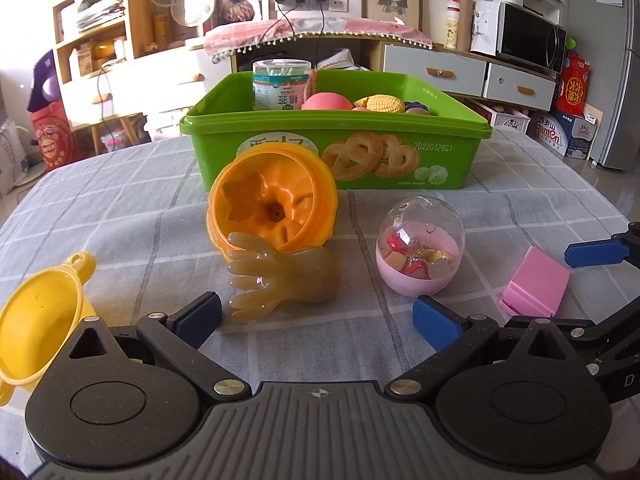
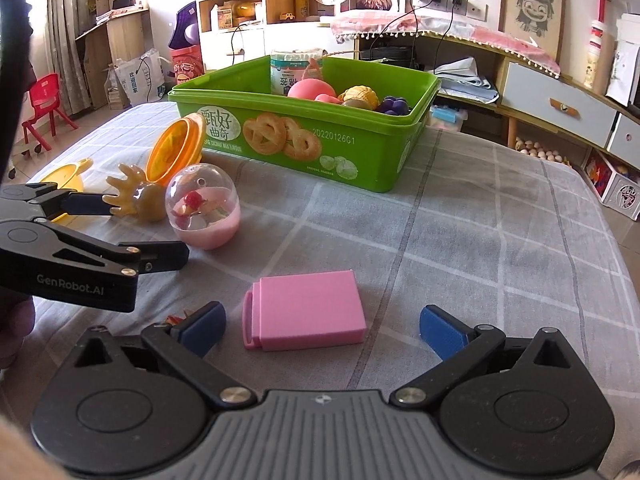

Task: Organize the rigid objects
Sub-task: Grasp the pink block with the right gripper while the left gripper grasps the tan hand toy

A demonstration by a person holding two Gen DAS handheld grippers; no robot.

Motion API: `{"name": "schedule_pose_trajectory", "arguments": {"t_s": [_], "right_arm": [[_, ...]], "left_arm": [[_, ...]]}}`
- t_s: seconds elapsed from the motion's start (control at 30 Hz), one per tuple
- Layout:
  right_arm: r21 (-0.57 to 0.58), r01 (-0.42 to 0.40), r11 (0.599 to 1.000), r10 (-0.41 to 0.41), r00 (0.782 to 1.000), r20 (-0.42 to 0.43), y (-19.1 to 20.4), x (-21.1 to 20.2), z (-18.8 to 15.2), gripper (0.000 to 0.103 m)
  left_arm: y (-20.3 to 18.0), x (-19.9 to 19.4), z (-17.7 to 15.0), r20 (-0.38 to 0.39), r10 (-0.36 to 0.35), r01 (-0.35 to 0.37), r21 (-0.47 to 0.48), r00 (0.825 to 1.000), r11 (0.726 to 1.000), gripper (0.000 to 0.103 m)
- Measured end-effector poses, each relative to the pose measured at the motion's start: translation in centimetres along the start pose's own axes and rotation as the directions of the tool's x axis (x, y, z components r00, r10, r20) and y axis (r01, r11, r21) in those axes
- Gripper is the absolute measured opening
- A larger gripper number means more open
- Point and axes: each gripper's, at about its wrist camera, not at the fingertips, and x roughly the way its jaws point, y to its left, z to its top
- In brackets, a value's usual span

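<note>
Right now our right gripper [image 2: 322,326] stands wide, nothing pinched; the flat pink plastic box [image 2: 306,310] lies between its blue pads, long axis left-right, sliding end left. Left gripper [image 1: 316,316] also spread wide, near the amber rubbery hand toy [image 1: 280,278], fingers pointing left. Green cookie tub [image 1: 336,152] sits far; its contents partly hidden.

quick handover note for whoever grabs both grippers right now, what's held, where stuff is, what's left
Left gripper: open, empty, aimed at the amber hand toy.
Right gripper: open, empty, jaws either side of the pink box without touching it.
Done: green bin already holds a jar, pink ball, toy corn and grapes.
Left on the table: pink box, hand toy, orange mold on its side, capsule egg, yellow funnel.
</note>
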Motion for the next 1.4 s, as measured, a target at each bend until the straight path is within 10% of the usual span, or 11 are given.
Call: {"name": "schedule_pose_trajectory", "arguments": {"t_s": [0.57, 1.0, 1.4], "right_arm": [[-0.007, -0.007, 1.000, 0.007, 1.000, 0.008, 0.2, -0.2, 0.0, 0.075], [-0.024, -0.038, 0.999, 0.037, 0.999, -0.009, 0.2, -0.8, 0.7, 0.035], [0.007, -0.059, 0.998, 0.059, 0.997, -0.057, 0.0, -0.9, 1.5, 0.034]], "left_arm": [[0.3, -0.3, 0.1, 0.024, 0.030, -0.029, -0.030, 0.999, 0.999, 0.079], [1.2, -0.4, 1.0, 0.004, 0.028, -0.028, -0.072, 1.000, 0.997, 0.061], [1.0, -0.5, 1.7, -0.054, -0.006, 0.002, -0.079, 0.999, 0.997, 0.060]]}}
